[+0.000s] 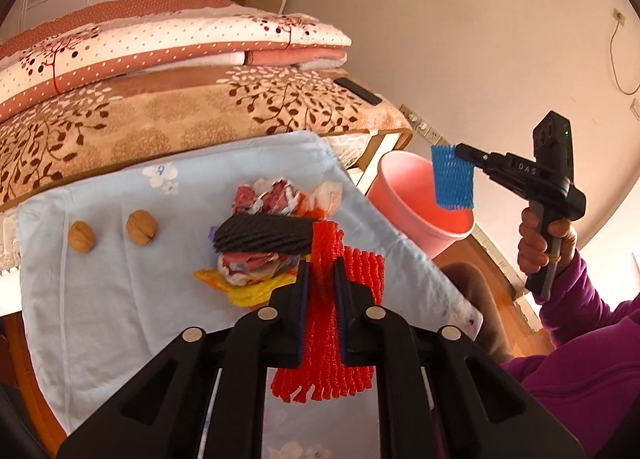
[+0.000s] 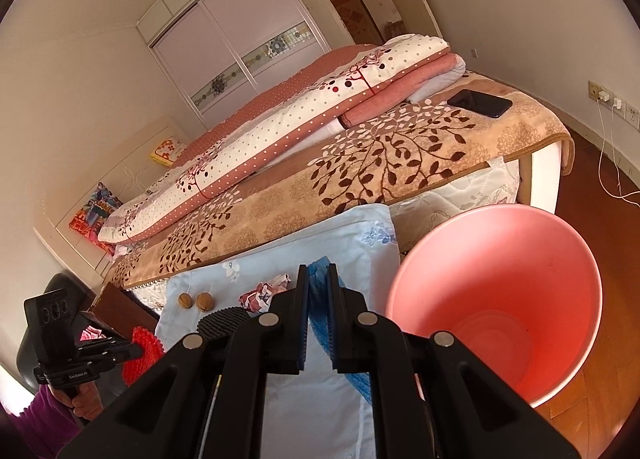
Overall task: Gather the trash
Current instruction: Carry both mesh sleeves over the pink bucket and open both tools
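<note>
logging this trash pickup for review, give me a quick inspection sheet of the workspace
Surface: pale blue floral cloth, beside the bed.
Job's things: red foam net, blue foam net, black foam net, crumpled wrappers, pink plastic bin.
Clutter: two walnuts.
Grippers: left gripper jaws shut on red foam net; right gripper jaws shut on blue foam net, near the bin.
Cables: white charger cable from wall socket.
Surroundings: bed with folded quilts, black phone, wardrobe.
</note>
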### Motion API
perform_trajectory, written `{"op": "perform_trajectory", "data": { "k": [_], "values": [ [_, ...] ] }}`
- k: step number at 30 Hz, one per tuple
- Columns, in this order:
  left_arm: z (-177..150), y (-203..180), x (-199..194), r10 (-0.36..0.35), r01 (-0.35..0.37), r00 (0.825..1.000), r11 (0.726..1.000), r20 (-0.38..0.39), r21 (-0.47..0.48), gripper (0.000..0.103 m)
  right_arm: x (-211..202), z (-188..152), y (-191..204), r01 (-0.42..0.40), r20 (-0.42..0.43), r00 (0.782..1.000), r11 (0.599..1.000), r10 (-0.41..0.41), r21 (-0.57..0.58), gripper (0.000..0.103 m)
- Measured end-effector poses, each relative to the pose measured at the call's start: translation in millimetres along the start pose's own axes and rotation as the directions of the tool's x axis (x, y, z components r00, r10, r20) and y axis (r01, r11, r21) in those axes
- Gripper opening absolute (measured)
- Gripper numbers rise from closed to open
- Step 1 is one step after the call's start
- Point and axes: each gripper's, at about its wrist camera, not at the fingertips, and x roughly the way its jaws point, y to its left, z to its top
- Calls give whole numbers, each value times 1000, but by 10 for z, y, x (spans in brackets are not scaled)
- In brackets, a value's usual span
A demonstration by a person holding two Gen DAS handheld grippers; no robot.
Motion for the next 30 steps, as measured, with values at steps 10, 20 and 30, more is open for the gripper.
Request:
{"op": "perform_trajectory", "data": {
  "k": [10, 20, 30],
  "values": [
    [552, -851, 627, -79, 79, 990, 997, 116, -1, 11, -154, -61, -502, 52, 49, 997, 994, -56, 95, 7],
    [769, -1314, 1597, 20, -17, 996, 999, 86, -37, 11, -88, -183, -766, 203, 65, 976, 976, -208, 84, 8],
    [825, -1600, 2153, 96, -96, 993, 995, 62, 6, 12, -10, -316, -824, 268, 66, 961, 963, -269, 23, 12]
  ]
}}
